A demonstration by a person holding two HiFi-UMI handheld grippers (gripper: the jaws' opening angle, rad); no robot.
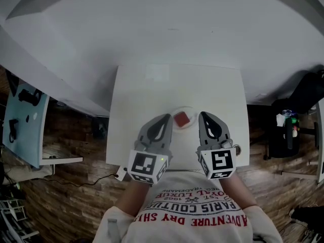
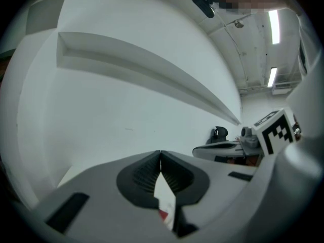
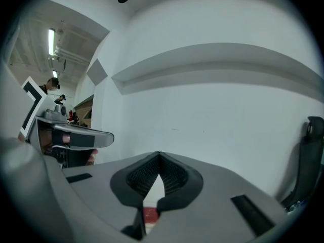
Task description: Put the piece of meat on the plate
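Observation:
In the head view a red piece of meat (image 1: 183, 119) lies on a pale round plate (image 1: 191, 110) on the white table (image 1: 152, 95). My left gripper (image 1: 166, 117) rests just left of the plate and my right gripper (image 1: 204, 114) just right of it. Both are shut and hold nothing. In the left gripper view the tips of the left gripper (image 2: 160, 154) touch, and a sliver of the meat (image 2: 163, 215) shows low in the gap behind them. The right gripper (image 3: 159, 155) is closed the same way, with the meat (image 3: 150, 214) showing below its pads.
The table stands against a white wall with a ledge (image 1: 61, 80). A light blue desk (image 1: 23, 120) is at the left, a black cart with bottles (image 1: 291, 128) at the right. A cable (image 1: 96, 178) runs over the wooden floor beside the table's front left corner.

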